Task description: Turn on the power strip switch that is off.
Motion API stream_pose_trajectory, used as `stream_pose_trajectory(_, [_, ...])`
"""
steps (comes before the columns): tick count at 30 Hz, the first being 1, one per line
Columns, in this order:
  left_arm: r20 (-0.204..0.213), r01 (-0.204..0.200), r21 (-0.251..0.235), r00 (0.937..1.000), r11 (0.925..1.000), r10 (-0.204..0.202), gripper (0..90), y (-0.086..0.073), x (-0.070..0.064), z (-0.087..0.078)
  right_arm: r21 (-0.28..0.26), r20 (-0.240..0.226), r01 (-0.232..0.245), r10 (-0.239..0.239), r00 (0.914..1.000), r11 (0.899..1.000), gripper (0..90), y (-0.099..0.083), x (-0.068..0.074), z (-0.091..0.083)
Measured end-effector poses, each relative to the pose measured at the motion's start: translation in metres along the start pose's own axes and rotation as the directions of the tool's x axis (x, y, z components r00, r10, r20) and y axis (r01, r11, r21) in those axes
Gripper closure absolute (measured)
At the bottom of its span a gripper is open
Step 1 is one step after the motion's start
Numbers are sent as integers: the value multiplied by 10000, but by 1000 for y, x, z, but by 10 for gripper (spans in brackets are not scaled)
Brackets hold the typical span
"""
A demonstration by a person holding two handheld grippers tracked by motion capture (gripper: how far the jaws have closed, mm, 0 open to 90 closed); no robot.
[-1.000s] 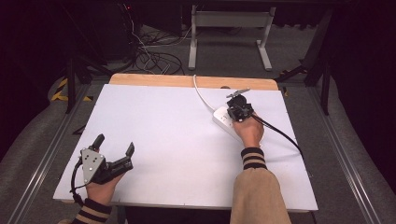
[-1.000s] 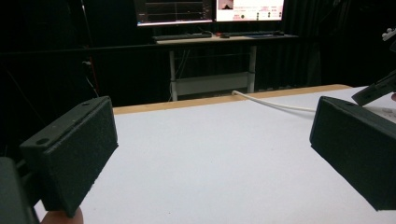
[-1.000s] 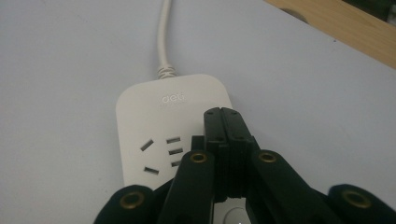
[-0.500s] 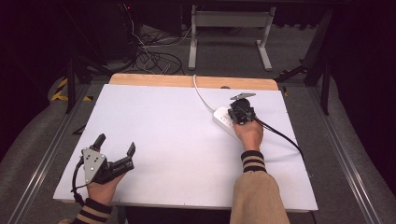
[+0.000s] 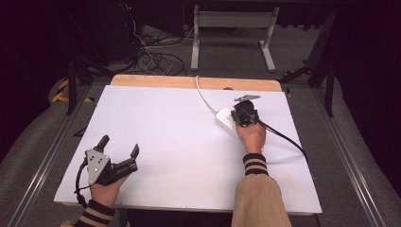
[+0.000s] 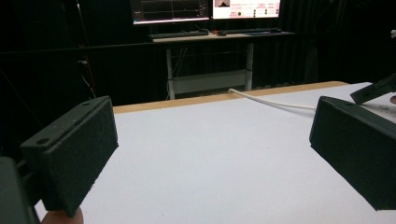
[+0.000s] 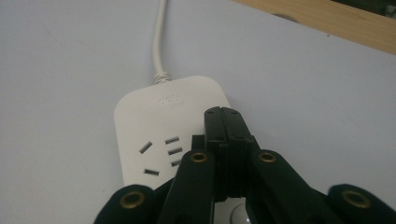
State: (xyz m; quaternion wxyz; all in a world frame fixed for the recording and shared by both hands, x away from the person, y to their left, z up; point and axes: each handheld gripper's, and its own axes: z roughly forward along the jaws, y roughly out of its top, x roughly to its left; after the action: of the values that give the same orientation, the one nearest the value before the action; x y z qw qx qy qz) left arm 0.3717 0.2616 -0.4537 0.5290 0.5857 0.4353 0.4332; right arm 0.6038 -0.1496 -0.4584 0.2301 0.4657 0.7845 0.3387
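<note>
White power strip (image 7: 168, 126) lies on the far right part of the table (image 5: 165, 123), its cord (image 5: 204, 94) running off toward the wooden back edge. Over it the right gripper (image 7: 225, 122) points down at the strip's top, jaws pressed together with nothing between them — tips just beside the socket slots. Near the front left corner the left gripper (image 5: 120, 149) rests low in the hand, jaws spread wide — well apart from the strip.

One white power strip (image 7: 168, 130) with one white cord (image 5: 204, 94) — two claws, left (image 5: 119, 145) and right (image 7: 225, 123).
</note>
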Motion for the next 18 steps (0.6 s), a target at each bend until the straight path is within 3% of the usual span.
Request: stream_pose_trajectory(18, [42, -136, 60, 9999, 9999, 136, 16, 0, -3, 1, 10, 121, 44, -44, 9999, 10000, 900, 0, 2, 0])
